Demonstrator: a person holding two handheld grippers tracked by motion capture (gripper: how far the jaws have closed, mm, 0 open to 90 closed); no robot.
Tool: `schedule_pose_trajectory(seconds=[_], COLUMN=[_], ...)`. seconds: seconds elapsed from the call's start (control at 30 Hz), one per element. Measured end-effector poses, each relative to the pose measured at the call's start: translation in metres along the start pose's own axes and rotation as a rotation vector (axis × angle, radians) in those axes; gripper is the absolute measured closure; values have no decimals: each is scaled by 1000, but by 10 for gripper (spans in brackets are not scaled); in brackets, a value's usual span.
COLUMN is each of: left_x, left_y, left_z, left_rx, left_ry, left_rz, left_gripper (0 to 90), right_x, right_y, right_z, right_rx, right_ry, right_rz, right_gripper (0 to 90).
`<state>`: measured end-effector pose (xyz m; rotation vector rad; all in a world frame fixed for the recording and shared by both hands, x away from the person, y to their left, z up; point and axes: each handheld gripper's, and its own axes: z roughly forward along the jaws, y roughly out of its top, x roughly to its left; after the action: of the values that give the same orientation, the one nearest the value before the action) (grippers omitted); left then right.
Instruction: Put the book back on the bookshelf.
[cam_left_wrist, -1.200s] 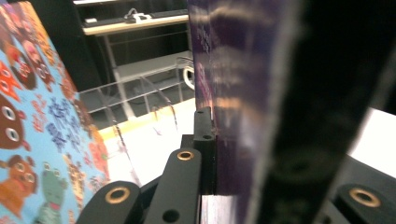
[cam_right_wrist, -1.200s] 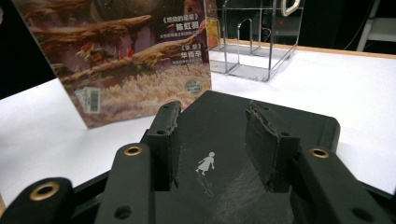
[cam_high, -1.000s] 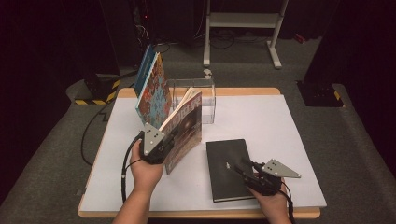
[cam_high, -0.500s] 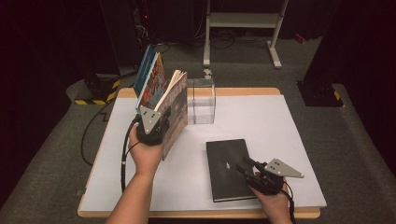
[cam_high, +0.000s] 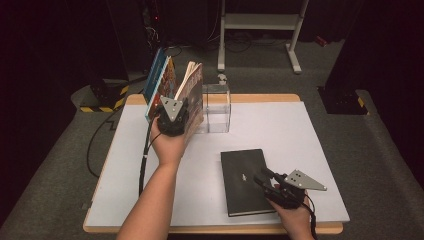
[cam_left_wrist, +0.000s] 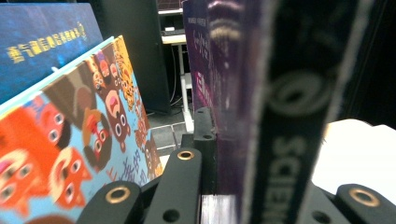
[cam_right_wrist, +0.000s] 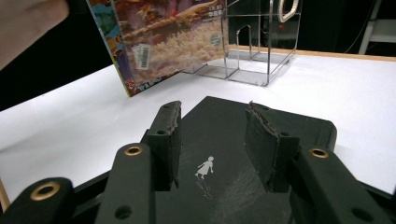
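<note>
Left tool clamped on upright book, beside leaning picture books, by clear stand. Right tool part open over black book flat on table.

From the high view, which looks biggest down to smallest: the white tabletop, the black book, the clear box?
1. White tabletop
2. Black book
3. Clear box, though it stands farther from the camera, so that gap is less sure.

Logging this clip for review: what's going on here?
A person is shelving books. The left gripper is shut on a book, held upright beside the colourful books leaning at the table's far left, next to the clear acrylic stand. The right gripper hovers, jaws apart, over a black book lying flat.
</note>
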<state>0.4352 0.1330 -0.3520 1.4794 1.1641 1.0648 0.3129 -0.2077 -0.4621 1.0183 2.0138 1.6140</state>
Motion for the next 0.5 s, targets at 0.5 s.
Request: schedule_pose_trajectory(seconds=[0.5], left_x=[8], left_y=[0], left_z=[48], left_rx=[15], left_ry=[49], left_rz=[-35], left_gripper=[836], right_x=[-2], right_y=[-1], right_z=[0], right_rx=[-2], right_ry=[1], right_rz=[9], right_gripper=[555])
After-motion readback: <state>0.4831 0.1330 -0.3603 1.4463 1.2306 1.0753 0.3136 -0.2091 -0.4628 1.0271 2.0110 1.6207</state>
